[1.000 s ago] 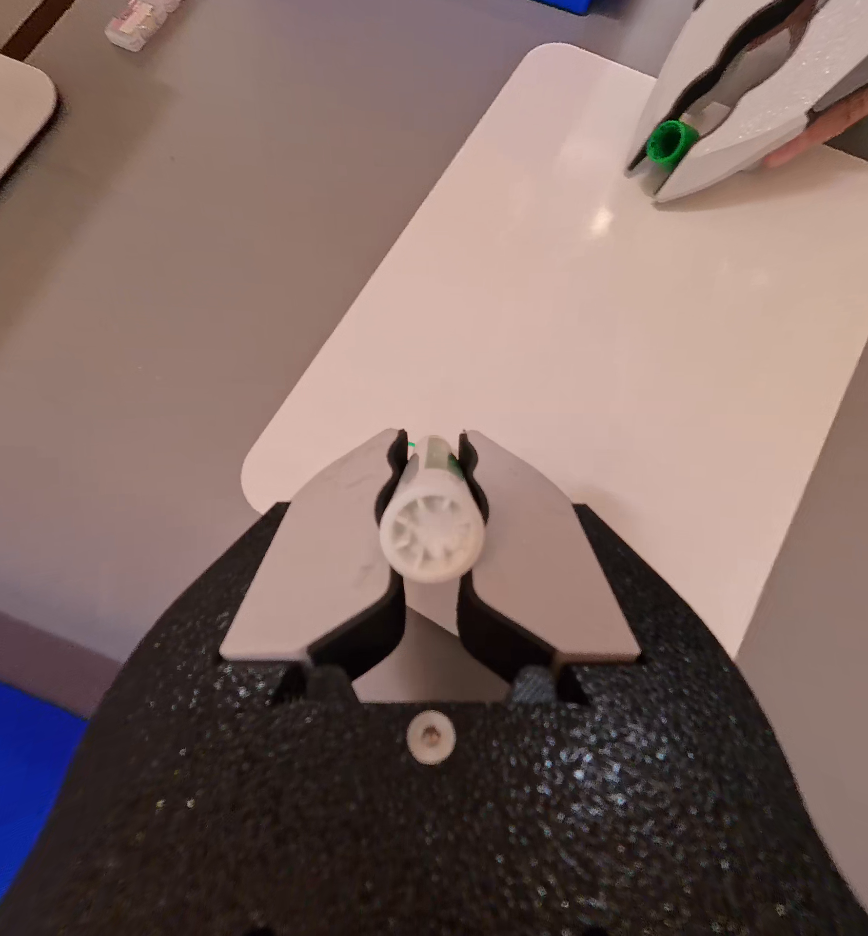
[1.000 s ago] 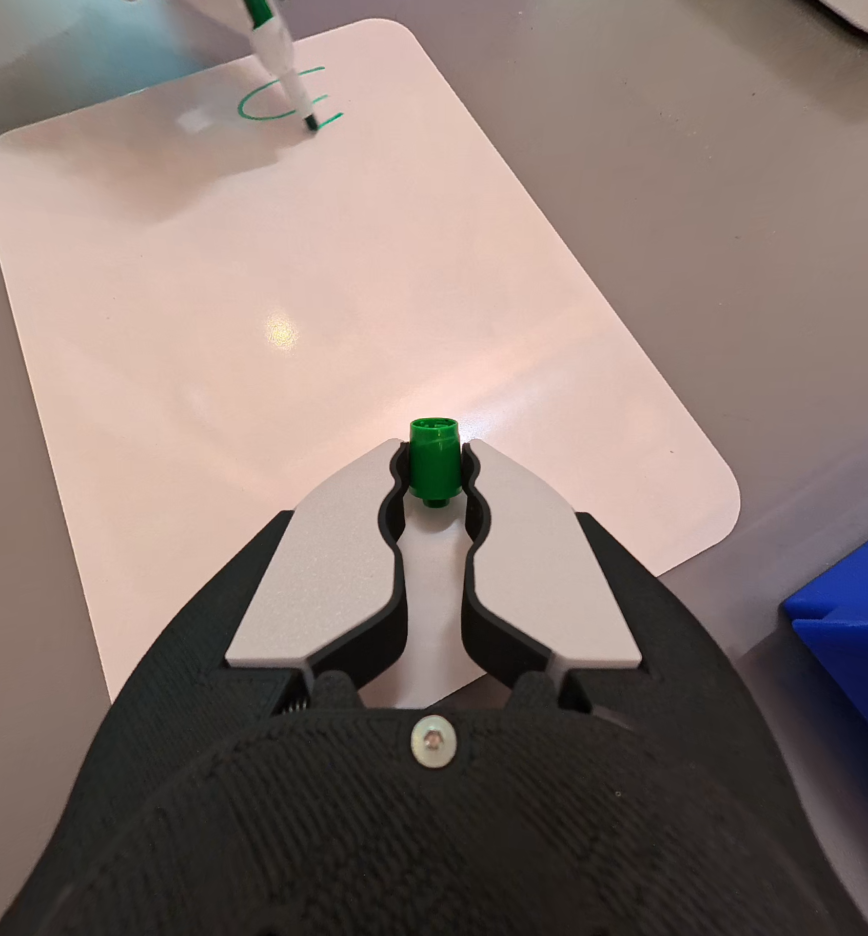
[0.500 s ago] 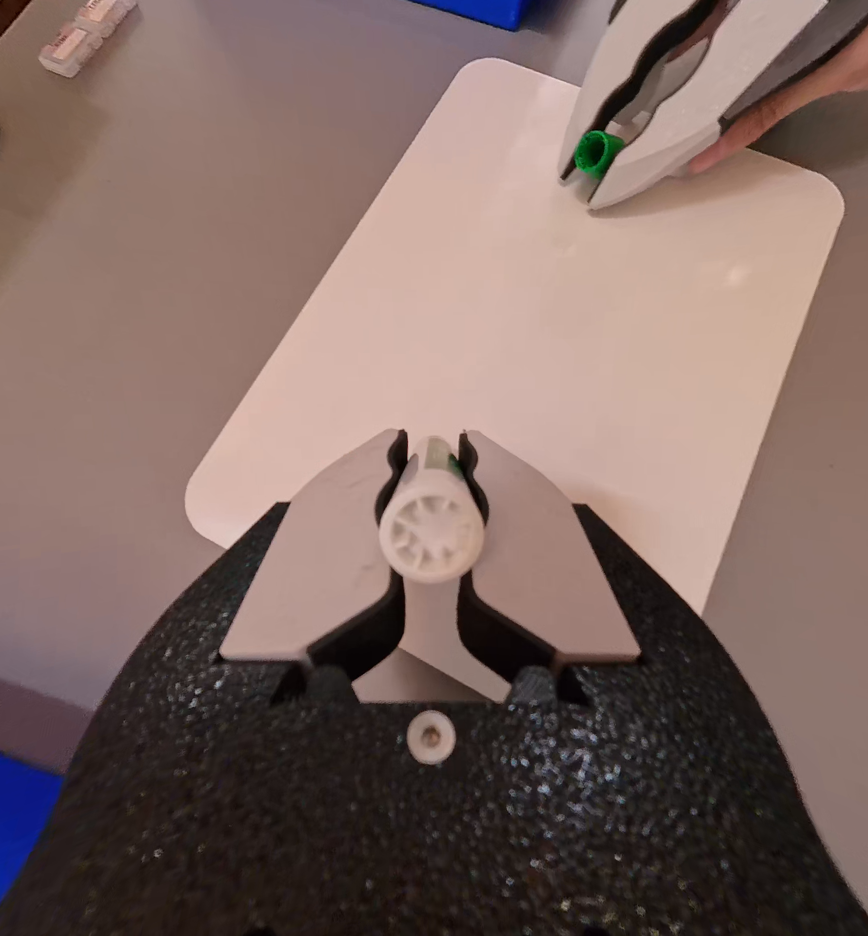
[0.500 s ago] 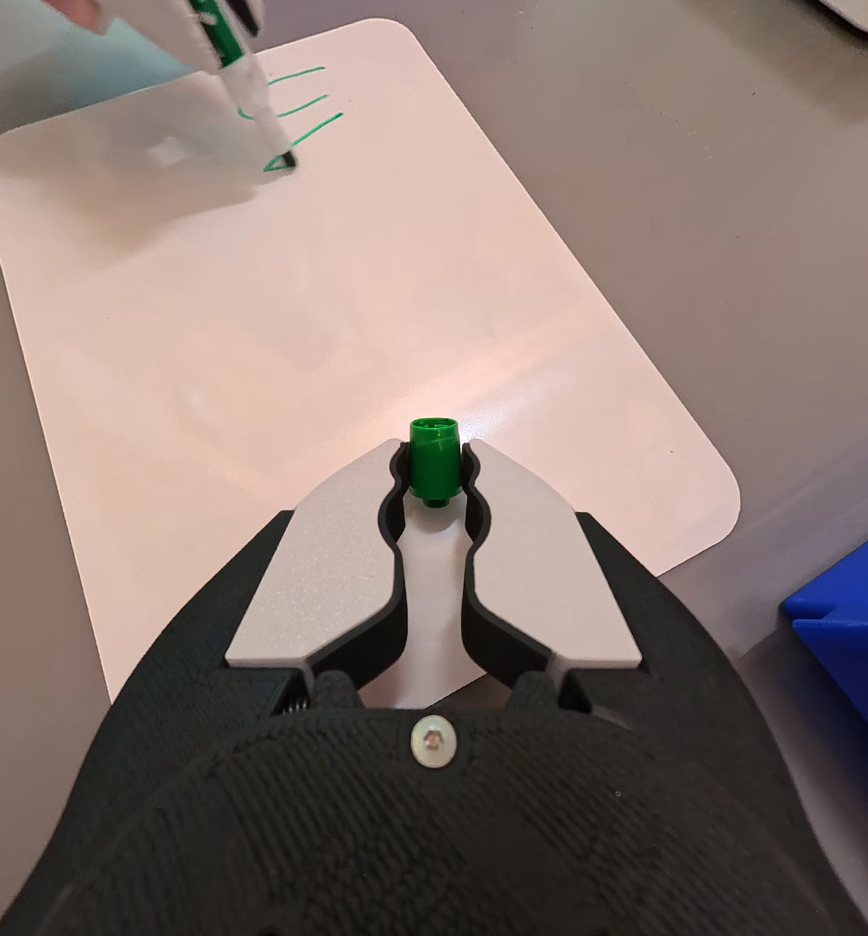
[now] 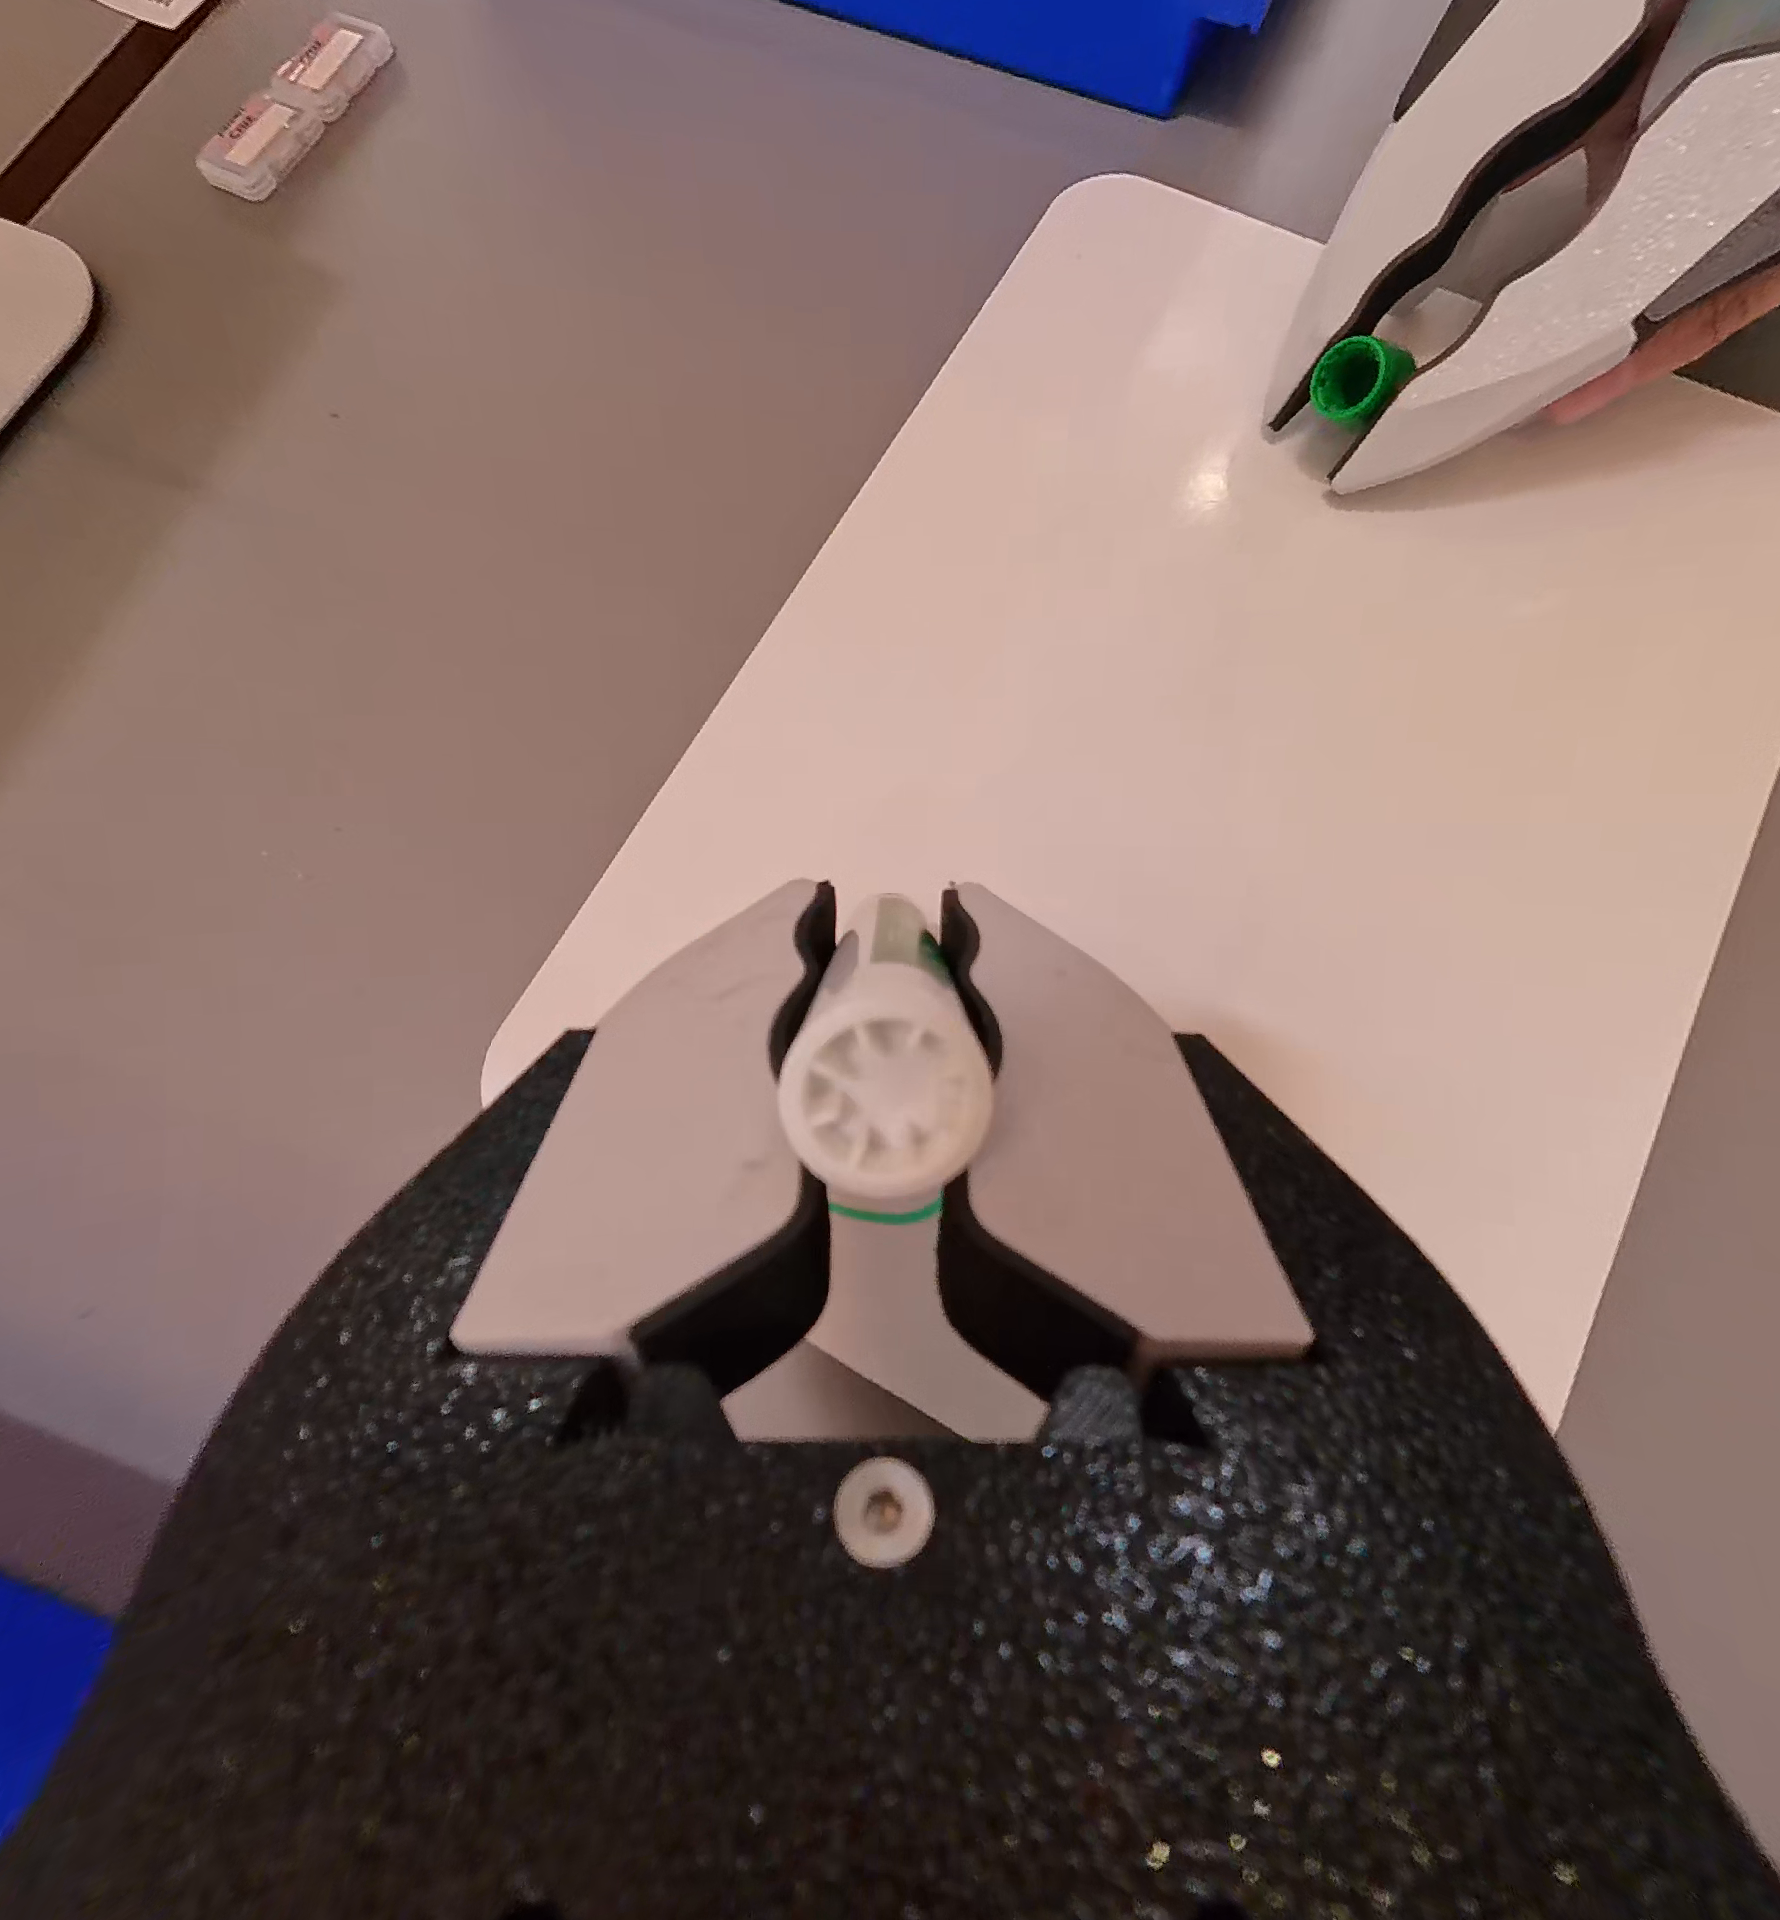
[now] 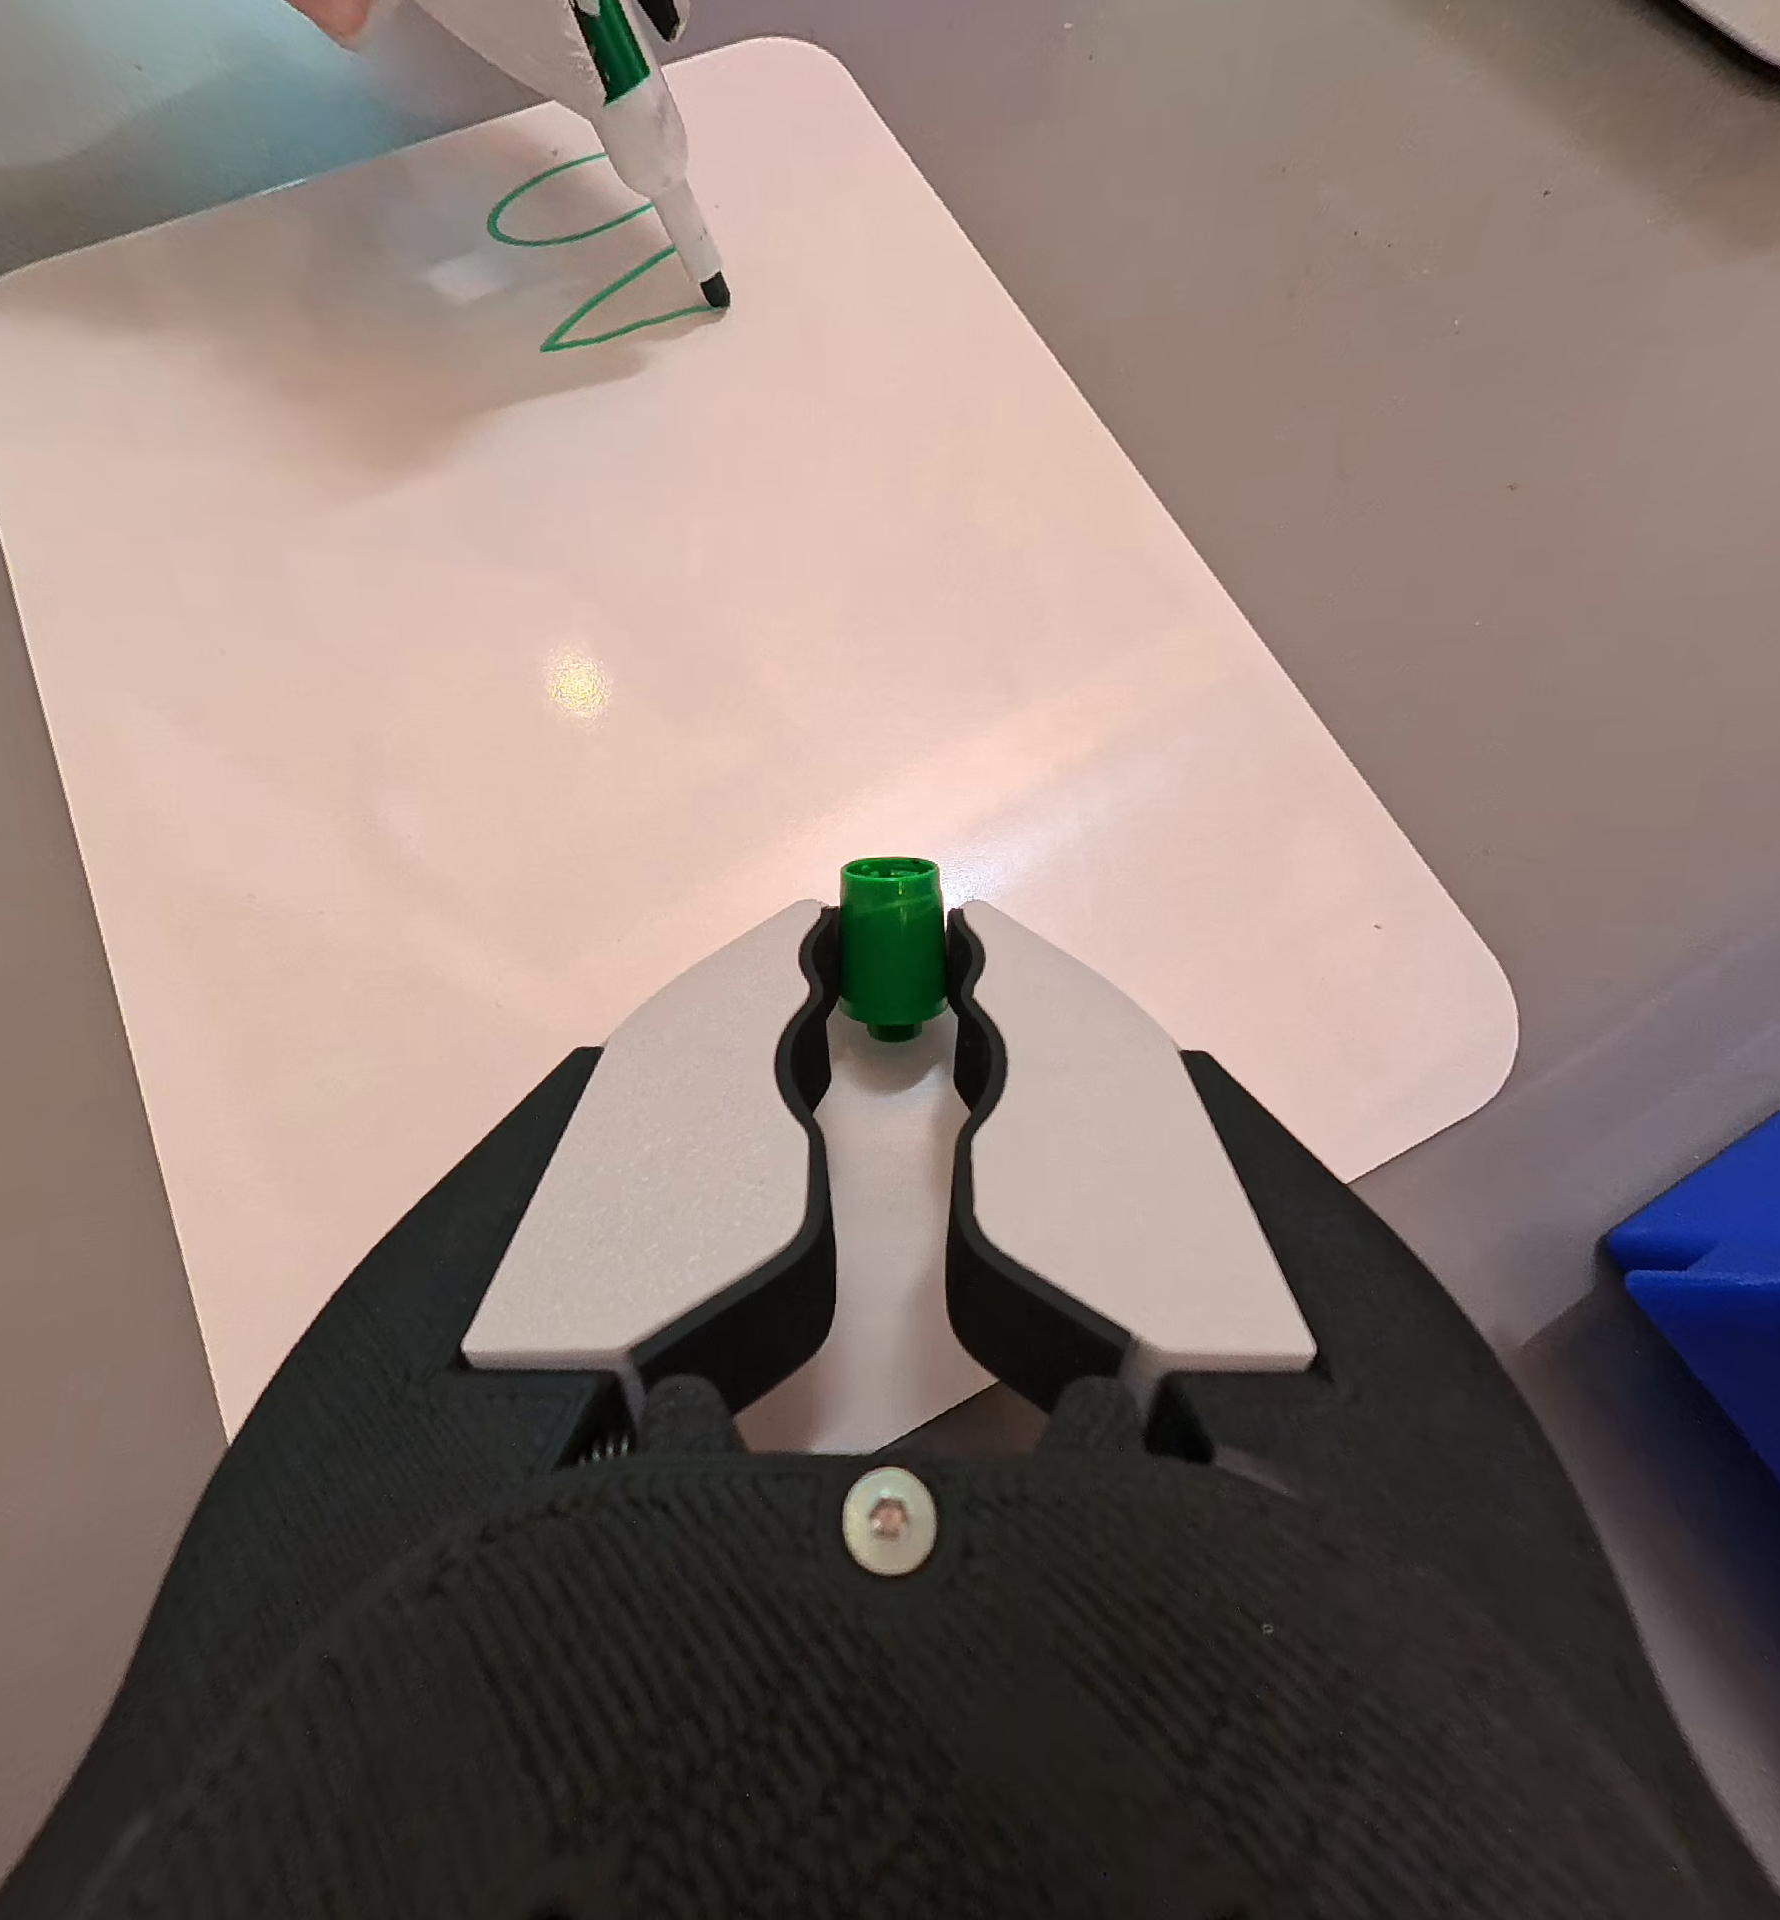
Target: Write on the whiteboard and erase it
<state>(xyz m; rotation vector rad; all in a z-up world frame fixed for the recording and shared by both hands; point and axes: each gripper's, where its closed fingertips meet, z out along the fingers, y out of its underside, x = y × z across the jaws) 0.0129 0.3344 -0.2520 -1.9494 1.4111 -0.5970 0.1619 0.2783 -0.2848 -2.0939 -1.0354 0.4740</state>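
Right wrist view: right gripper point(image 6: 888, 920) pinches ribbed green cap point(image 6: 889, 940); left gripper point(image 5: 886, 896) clamps cylindrical marker point(image 5: 891, 1049) over glossy whiteboard point(image 6: 657, 623)

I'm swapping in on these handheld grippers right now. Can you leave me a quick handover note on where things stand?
Left gripper: shut on the marker, tip touching the whiteboard at its far corner in the right wrist view.
Right gripper: shut on the green cap, held over the whiteboard's near end.
Done: cap off, a few green strokes drawn.
Left: finish writing, erase. No eraser is in view.
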